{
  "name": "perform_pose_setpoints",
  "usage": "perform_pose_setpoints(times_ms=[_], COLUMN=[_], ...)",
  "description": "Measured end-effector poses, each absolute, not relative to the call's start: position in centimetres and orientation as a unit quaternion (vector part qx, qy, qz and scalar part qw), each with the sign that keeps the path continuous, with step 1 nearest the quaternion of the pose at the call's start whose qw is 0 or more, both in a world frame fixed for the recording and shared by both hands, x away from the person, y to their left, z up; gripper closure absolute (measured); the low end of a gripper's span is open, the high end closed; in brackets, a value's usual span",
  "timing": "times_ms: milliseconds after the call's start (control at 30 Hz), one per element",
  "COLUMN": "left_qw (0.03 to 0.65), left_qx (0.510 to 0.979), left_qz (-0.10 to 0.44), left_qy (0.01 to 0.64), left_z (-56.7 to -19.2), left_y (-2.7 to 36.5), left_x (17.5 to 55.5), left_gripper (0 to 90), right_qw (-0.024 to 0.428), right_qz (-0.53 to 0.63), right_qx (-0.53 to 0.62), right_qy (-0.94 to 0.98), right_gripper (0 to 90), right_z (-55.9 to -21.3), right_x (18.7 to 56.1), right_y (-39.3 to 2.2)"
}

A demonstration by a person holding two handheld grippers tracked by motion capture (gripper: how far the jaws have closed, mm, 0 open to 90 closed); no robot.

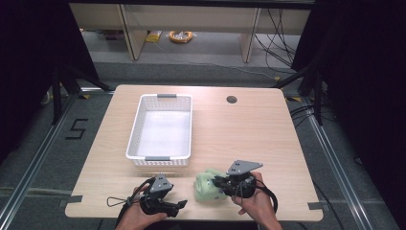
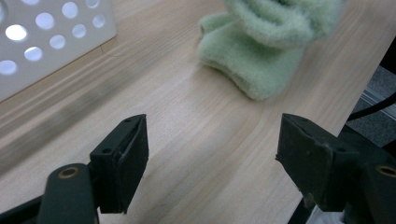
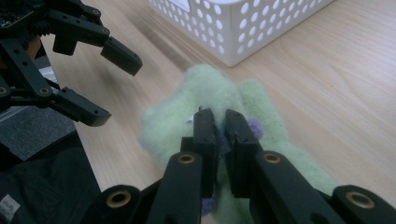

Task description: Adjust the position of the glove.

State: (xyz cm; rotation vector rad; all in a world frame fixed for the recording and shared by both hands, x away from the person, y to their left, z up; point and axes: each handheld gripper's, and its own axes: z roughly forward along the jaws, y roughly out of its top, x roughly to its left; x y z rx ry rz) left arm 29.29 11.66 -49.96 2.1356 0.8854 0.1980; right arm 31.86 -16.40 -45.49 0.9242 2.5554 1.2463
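Both grippers work at the table's (image 1: 268, 143) near edge, bare wood stretching beyond – the left gripper (image 1: 179, 205) gapes wide on nothing, just left of the green fleece cloth (image 1: 207, 188). The right gripper (image 3: 220, 122) is pinched tight on that cloth's fold. Past the fingers sits the white basket (image 1: 135, 129) – nothing in it
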Motion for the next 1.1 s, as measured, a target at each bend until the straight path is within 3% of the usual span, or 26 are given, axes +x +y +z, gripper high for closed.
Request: perform_pose_setpoints(times_ms=[733, 933, 1100], left_qw=[0.403, 0.415, 0.436], left_qx=[0.839, 0.831, 0.817], left_qz=[0.073, 0.049, 0.023], left_qy=[0.358, 0.368, 0.377], left_z=[-50.1, -50.0, -49.8], left_y=[11.7, 11.7, 11.3], left_x=[29.4, 29.7, 29.9], left_gripper=[24.7, 23.7, 22.7], right_qw=[0.051, 0.045, 0.063], right_qz=[0.381, 0.398, 0.408], right_qx=[0.314, 0.339, 0.378], right_qy=[0.868, 0.851, 0.828], right_gripper=[79.3, 63.4, 58.7], right_z=[-48.7, -48.0, -46.9], right_x=[31.9, 32.2, 32.6], right_y=[-15.4, -16.5, -18.6])
